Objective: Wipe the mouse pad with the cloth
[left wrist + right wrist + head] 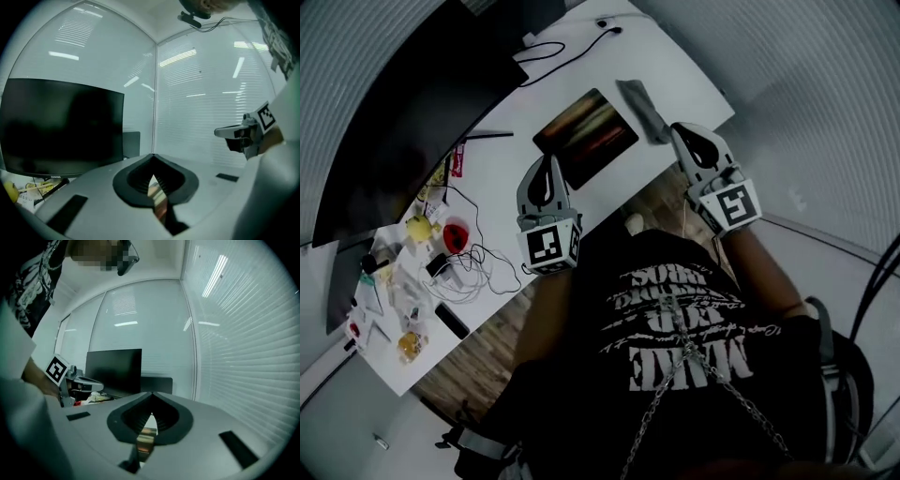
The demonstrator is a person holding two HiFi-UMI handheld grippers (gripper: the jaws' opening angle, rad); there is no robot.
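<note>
The dark mouse pad [586, 136] with a brownish print lies on the white desk [675, 66]. Just to its right lies a grey cloth [642, 111], flat on the desk. My right gripper [678, 128] hovers over the desk's front edge with its tip next to the cloth; its jaws meet with nothing between them [151, 394]. Left of the pad's near corner, my left gripper [547, 162] is held up level, and its jaws also meet empty [152, 155]. Each gripper view looks across at the windows and the monitor.
A large black monitor [403, 112] stands at the back left. The desk's left end is cluttered with a red cup [455, 232], yellow things [417, 227], white cables [478, 272] and small items. A black cable [567, 52] runs along the back.
</note>
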